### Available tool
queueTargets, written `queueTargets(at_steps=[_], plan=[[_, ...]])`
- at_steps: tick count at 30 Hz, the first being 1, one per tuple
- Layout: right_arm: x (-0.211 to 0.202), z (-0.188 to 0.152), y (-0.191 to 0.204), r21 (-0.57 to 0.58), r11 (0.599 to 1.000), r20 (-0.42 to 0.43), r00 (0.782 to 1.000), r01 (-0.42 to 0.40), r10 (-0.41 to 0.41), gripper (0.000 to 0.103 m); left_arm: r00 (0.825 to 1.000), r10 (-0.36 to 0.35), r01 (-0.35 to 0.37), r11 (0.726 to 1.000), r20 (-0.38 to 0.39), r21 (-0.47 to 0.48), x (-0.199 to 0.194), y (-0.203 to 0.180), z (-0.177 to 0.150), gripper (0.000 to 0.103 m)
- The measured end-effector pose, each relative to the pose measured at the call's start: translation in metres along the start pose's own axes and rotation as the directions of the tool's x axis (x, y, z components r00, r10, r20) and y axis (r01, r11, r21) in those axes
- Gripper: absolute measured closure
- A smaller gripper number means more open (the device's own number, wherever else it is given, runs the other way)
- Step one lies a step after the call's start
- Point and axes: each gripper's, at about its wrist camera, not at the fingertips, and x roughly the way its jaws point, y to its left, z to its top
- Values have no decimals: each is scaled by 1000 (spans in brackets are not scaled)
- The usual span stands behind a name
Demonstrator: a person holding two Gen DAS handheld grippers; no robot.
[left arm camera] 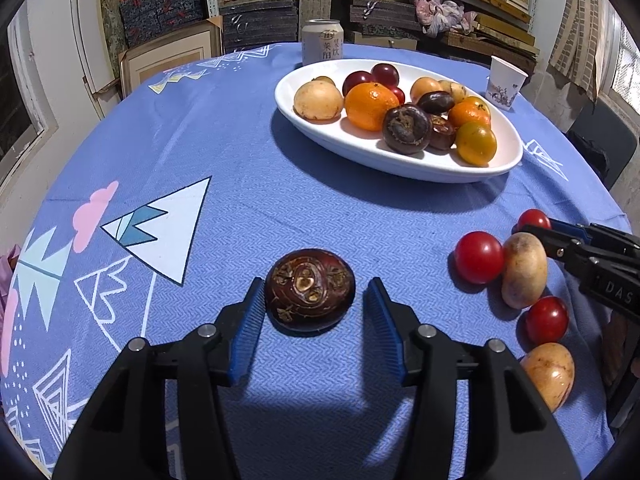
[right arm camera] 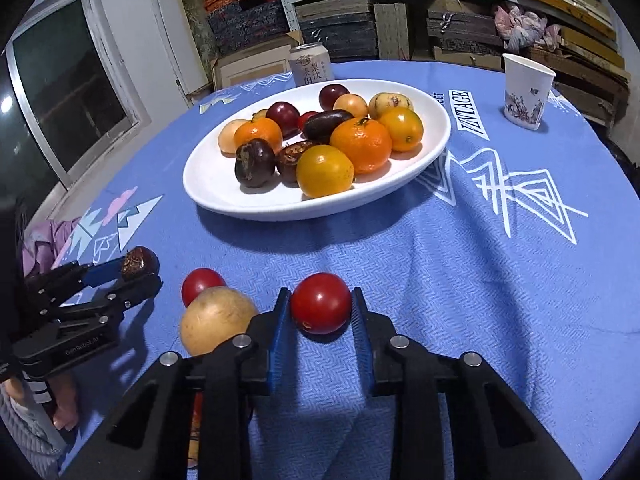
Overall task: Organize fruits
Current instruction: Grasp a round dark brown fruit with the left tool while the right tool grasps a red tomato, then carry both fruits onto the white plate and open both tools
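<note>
A dark brown water chestnut (left arm camera: 309, 289) lies on the blue cloth between the blue pads of my left gripper (left arm camera: 314, 300), which is open around it with a gap on the right side. My right gripper (right arm camera: 321, 306) is open around a red tomato (right arm camera: 321, 303), pads close to both sides. A white oval plate (left arm camera: 400, 160) holds several oranges, plums and chestnuts; it also shows in the right wrist view (right arm camera: 248, 204). Loose tomatoes (left arm camera: 479, 257) and tan fruits (left arm camera: 524, 270) lie at the right.
A drink can (left arm camera: 321, 41) stands behind the plate and a paper cup (left arm camera: 506, 82) at its far right. Stacked boxes and shelves fill the back wall. The round table's edge curves close on both sides.
</note>
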Motion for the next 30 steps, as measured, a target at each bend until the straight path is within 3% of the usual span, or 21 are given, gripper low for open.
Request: queueTargets(at_steps=[7, 16, 23, 27, 30], plan=[[-1, 0, 11, -59, 997, 8, 999, 44, -43, 73, 1000, 0, 0, 1000, 0, 3, 0, -2, 0, 50], [-25, 0, 16, -92, 990, 122, 988, 104, -93, 73, 1000, -12, 12, 1000, 1, 0, 1, -1, 1, 51], [-25, 2, 14, -90, 991, 109, 990, 97, -87, 73, 997, -73, 74, 997, 5, -35, 0, 5, 4, 60], [-36, 7, 7, -46, 996, 143, 987, 75, -68, 73, 997, -77, 77, 997, 32, -22, -5, 1, 5, 60], [-42, 9, 1, -20, 998, 157, 986, 64, -60, 73, 992, -76, 80, 996, 98, -30, -17, 2, 9, 60]])
